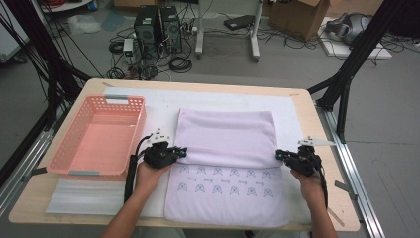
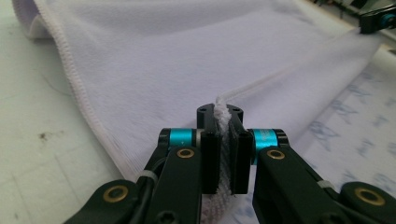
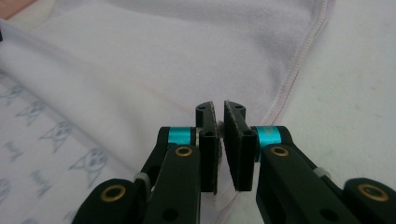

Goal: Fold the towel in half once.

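A lilac towel (image 1: 225, 134) lies on the white mat, its far half folded toward me over the half printed with small cat figures. My left gripper (image 1: 184, 151) is at the left end of the folded-over edge, and in the left gripper view it (image 2: 223, 109) is shut on the towel's hem (image 2: 223, 140), which bunches between the pads. My right gripper (image 1: 279, 155) is at the right end of the same edge. In the right gripper view it (image 3: 218, 108) stands nearly closed over the towel (image 3: 187, 51), with a thin bit of cloth between the pads. The right gripper (image 2: 378, 21) also shows far off.
A pink plastic basket (image 1: 74, 139) stands left of the towel, close to my left hand. The white mat (image 1: 237, 101) covers the wooden table (image 1: 307, 119). Computer cases, cables and a black frame stand on the floor beyond the table's far edge.
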